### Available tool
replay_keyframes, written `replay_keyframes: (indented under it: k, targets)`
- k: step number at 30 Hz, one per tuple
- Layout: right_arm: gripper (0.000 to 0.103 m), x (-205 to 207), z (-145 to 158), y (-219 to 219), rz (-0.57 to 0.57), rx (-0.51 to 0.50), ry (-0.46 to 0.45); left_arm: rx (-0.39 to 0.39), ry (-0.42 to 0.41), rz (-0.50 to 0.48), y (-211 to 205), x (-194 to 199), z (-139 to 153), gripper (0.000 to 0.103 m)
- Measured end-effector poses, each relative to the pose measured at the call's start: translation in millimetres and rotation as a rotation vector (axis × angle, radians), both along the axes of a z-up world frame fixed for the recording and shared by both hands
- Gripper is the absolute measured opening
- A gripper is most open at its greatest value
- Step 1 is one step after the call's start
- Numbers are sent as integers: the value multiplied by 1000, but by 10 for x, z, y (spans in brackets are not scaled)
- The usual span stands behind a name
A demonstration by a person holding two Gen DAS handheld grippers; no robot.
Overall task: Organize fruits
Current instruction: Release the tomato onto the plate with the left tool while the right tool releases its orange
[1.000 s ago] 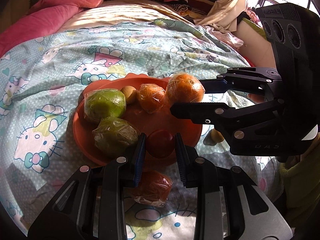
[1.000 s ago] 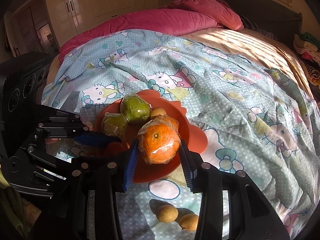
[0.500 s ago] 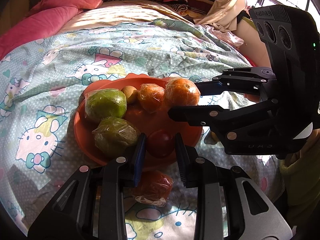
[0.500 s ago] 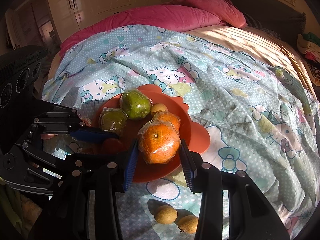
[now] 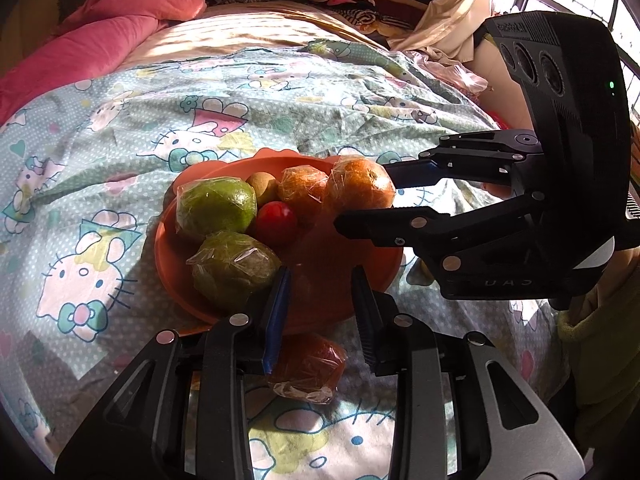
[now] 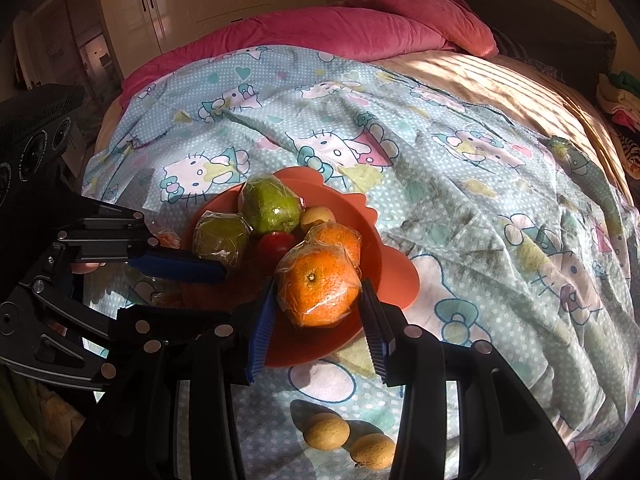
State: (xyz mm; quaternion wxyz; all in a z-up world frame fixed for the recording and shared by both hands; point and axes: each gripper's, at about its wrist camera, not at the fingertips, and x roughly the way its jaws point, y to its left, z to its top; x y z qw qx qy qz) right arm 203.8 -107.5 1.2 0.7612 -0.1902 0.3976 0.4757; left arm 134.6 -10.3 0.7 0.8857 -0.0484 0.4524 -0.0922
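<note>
An orange plate (image 5: 320,264) (image 6: 396,276) on the bed holds two wrapped green fruits (image 5: 216,206) (image 5: 234,266), a small yellowish fruit (image 5: 262,186), a wrapped orange (image 5: 302,188) and a small red fruit (image 5: 276,222) (image 6: 276,242). My left gripper (image 5: 320,280) (image 6: 228,292) hangs over the plate's near edge. Its jaws are opening, with nothing between them. My right gripper (image 6: 318,308) (image 5: 364,200) is shut on a second wrapped orange (image 6: 318,288) (image 5: 362,188), held over the plate's right side.
Another wrapped orange (image 5: 308,364) lies on the patterned sheet (image 5: 120,152) just below the plate. Two small brown fruits (image 6: 326,431) (image 6: 372,450) lie on the sheet near the right gripper. A pink duvet (image 6: 320,28) fills the far end of the bed.
The red fruit has left my left gripper's jaws and now lies farther in on the plate, beside the green fruits. The right gripper has kept still with its orange.
</note>
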Motion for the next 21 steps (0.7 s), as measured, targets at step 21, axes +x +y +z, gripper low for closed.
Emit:
replay_keyframes:
  k: [21]
  targets:
    - [42, -81, 9, -5, 12, -13, -32, -17, -12, 21, 90, -204, 75, 32]
